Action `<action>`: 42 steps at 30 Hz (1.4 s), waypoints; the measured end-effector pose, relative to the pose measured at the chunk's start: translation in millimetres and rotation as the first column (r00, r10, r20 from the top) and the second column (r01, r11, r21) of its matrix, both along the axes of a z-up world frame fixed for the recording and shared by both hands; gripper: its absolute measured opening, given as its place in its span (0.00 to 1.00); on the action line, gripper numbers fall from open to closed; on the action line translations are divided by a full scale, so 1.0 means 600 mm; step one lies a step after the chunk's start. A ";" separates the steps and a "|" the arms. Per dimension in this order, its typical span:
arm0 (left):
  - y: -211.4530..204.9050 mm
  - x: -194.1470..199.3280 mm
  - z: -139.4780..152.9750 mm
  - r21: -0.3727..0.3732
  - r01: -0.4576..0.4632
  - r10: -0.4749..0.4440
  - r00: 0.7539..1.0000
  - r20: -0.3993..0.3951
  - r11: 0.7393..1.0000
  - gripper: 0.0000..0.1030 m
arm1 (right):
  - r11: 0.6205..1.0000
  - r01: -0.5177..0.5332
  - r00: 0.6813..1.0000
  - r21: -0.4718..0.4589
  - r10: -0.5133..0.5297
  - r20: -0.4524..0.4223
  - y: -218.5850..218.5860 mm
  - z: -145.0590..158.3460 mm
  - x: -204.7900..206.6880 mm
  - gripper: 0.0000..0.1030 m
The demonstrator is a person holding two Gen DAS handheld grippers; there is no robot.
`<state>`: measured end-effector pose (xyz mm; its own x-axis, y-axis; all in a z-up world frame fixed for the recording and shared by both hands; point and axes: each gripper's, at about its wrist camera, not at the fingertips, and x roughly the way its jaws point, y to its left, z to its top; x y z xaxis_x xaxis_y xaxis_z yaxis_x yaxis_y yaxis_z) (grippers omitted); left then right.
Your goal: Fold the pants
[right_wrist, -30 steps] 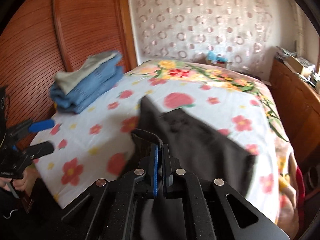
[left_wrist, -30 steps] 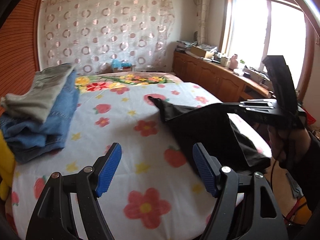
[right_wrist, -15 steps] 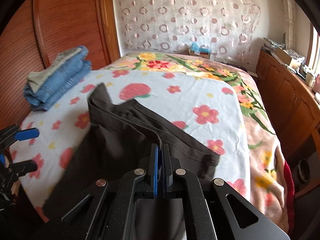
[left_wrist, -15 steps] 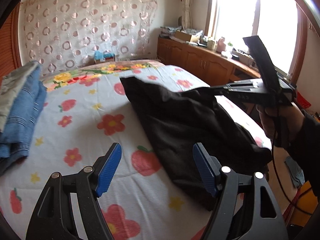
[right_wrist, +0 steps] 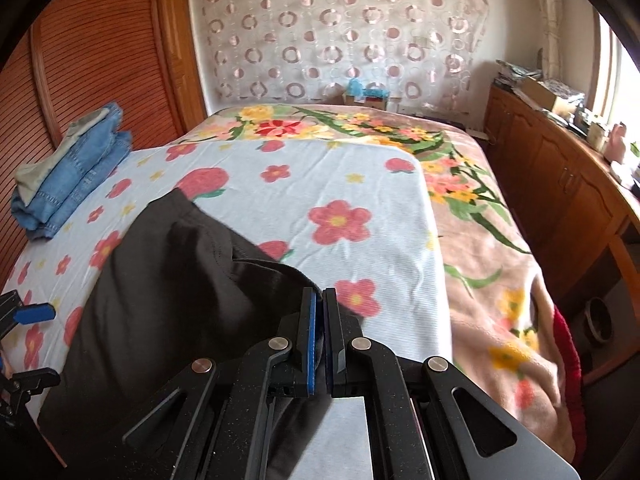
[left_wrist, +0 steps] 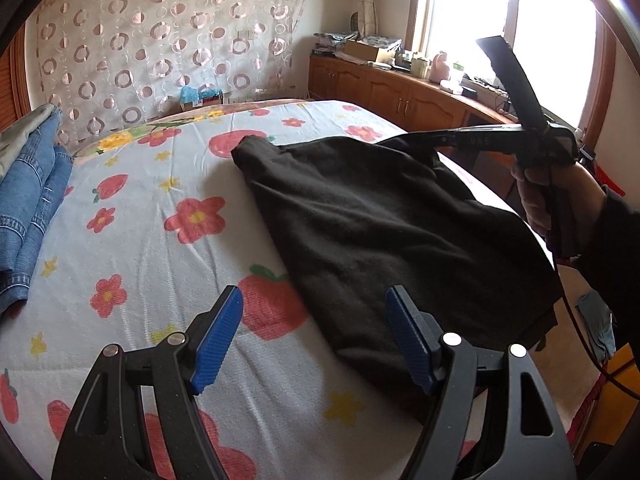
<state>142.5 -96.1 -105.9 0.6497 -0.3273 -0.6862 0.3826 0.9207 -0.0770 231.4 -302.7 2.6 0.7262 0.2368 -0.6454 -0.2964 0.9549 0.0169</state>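
One black pants [left_wrist: 384,216] on bed [left_wrist: 160,200]; right gripper [right_wrist: 319,320] clamping edge.

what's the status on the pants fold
Right tool shut on black pants. Left tool open, empty. Pants draped on bed. Nothing in the way.

black pants [right_wrist: 168,292] – near end hidden behind tool.
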 end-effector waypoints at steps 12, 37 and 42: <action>-0.007 0.010 -0.009 0.028 -0.001 0.002 1.000 -0.028 1.000 0.73 | 0.996 0.068 0.997 0.056 -0.066 -0.038 -0.005 -0.021 0.015 0.25; -0.024 0.018 -0.024 0.094 0.012 -0.005 0.997 -0.078 0.995 0.81 | 0.990 0.129 0.992 0.055 -0.129 -0.006 -0.024 -0.008 0.003 0.30; -0.026 0.019 -0.024 0.097 0.009 -0.001 0.997 -0.079 0.995 0.81 | 0.993 0.101 0.994 0.056 -0.103 0.032 -0.019 -0.013 -0.084 0.37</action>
